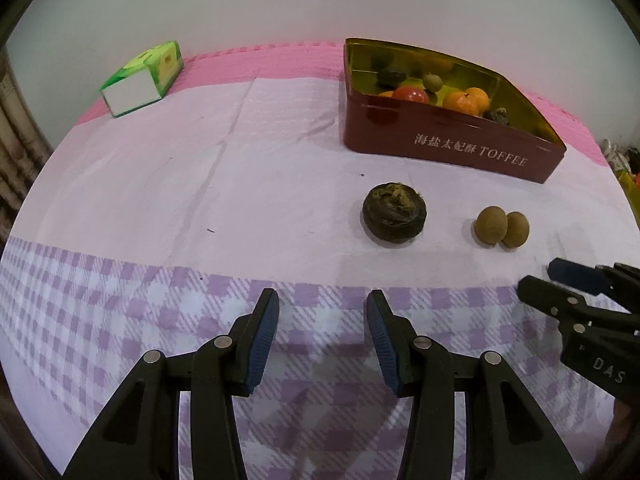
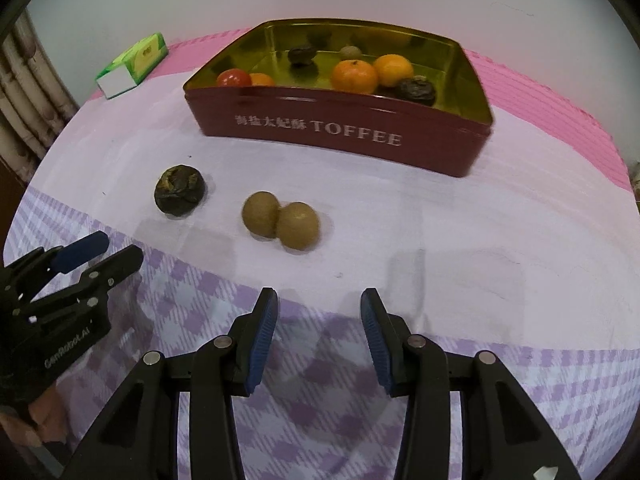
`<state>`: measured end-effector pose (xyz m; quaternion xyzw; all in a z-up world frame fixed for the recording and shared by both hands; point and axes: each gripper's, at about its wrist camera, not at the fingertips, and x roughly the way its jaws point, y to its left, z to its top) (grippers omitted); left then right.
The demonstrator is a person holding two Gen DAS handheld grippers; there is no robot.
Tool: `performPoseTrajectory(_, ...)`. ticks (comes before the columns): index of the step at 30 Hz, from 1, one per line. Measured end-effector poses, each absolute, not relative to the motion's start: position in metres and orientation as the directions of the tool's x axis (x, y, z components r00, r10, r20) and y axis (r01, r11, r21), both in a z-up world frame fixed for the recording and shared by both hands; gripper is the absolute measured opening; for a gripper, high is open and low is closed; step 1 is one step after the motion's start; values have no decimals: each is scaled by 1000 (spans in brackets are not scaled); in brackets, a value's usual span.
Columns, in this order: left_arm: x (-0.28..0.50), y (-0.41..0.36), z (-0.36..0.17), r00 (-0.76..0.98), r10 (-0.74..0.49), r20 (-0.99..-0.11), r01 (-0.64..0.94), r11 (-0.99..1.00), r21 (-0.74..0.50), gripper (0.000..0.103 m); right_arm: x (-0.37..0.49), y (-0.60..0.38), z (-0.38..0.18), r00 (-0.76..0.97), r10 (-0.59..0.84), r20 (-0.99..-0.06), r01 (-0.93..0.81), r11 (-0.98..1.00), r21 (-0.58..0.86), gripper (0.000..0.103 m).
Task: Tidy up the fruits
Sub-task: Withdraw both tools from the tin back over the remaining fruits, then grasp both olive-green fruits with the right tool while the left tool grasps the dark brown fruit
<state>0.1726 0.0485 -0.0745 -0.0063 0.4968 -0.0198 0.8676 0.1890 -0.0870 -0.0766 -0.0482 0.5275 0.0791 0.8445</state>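
Before the tin [image 2: 340,136], two touching longans [image 2: 280,220] lie crosswise (both grippers [image 2: 318,308] spread, empty).

Dim, soft shadows, fisheye-warped edges.

Home room: table with checked cloth [image 2: 520,380], candy tin [image 2: 340,136] on it, tissue box [image 2: 132,64] left of tin, curtain [image 2: 24,92] beyond.

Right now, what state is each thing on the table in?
Toffee tin: lid off, fruit inside.
Dark fruit: loose on the cloth, outside the tin.
Two brown fruits: on the cloth, touching each other.
Green box: closed, lying flat.
Left gripper: jaws open, nothing between.
Right gripper: jaws open, nothing between.
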Motion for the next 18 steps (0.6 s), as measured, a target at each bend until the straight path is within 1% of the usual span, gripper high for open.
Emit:
performPoseTrajectory(3, 172, 50, -75, 519, -43, -854, 33, 999, -30, 47, 193, -79, -78, 440, 72, -895, -186, 982, -12, 46)
performPoseTrajectory(6, 171, 51, -75, 536, -44, -843, 30, 999, -33, 47, 196, -72, -79, 450, 59, -891, -185, 982, -28, 47)
performPoseTrajectory(13, 166, 51, -74, 558, -39, -829, 24, 999, -31, 48, 204, -59, -81, 466, 41, -884, -175, 983, -47, 54)
performPoseTrajectory(18, 165, 50, -74, 558, -36, -829, 22, 999, -29, 48, 209, -54, -83, 476, 36, -879, -160, 986, -46, 55)
